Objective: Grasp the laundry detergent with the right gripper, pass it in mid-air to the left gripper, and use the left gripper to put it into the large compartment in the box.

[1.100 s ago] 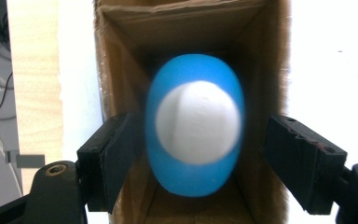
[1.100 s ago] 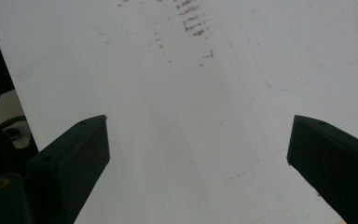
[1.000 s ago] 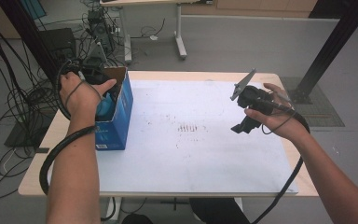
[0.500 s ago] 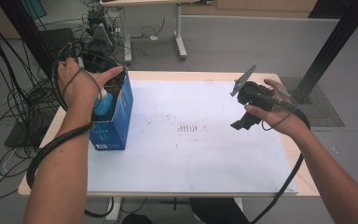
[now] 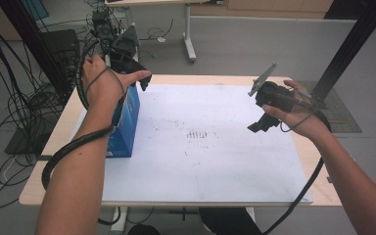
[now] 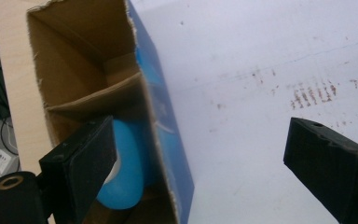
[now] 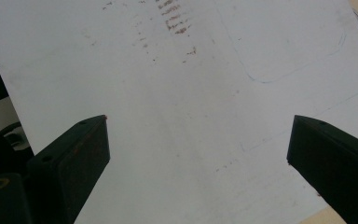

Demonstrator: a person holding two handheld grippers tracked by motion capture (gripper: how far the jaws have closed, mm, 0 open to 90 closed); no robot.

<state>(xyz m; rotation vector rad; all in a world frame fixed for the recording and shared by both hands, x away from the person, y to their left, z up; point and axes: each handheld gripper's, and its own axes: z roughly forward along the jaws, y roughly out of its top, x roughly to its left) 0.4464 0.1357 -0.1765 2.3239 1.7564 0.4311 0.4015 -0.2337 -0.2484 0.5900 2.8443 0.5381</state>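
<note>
cardboard box at mat's left edge; left gripper just opened, empty; right gripper apart over bare mat.

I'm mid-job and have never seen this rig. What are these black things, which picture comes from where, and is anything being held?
A person holds a hand-held gripper in each hand. The high view looks down on the table. The other two pictures come from cameras riding on each gripper, looking along its black jaws. The left hand-held gripper hangs above an open blue cardboard box with a blue round thing inside; its jaws have just been opening and hold nothing. The right hand-held gripper is open and empty over the white sheet, which has reddish marks.
</note>
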